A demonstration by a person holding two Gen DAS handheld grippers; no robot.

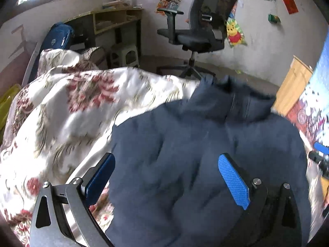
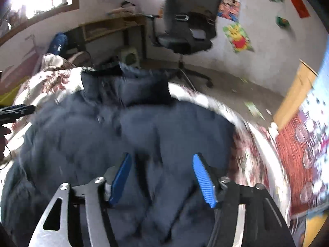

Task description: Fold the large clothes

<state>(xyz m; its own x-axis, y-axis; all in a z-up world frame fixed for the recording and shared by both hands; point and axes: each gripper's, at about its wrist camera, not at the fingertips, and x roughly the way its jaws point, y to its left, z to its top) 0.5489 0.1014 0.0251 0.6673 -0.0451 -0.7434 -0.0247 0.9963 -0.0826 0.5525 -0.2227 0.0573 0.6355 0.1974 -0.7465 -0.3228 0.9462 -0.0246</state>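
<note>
A puffy navy jacket [image 1: 205,135] lies on a bed with a floral quilt [image 1: 61,107], its collar toward the far side. My left gripper [image 1: 166,164] hovers over the jacket's left part, jaws wide apart with nothing between the blue pads. In the right wrist view the same jacket [image 2: 102,135] fills the middle, blurred. My right gripper [image 2: 162,165] stands open above the jacket's lower middle, pads apart and not pressing the fabric. The other gripper's tip [image 2: 18,110] shows at the left edge of the right wrist view.
A black office chair [image 1: 197,30] stands on the floor beyond the bed. A wooden desk [image 1: 111,18] and a blue bag [image 1: 58,36] are at the back left, with a small stool [image 1: 125,55] under the desk. A wooden board [image 1: 292,84] leans at the right.
</note>
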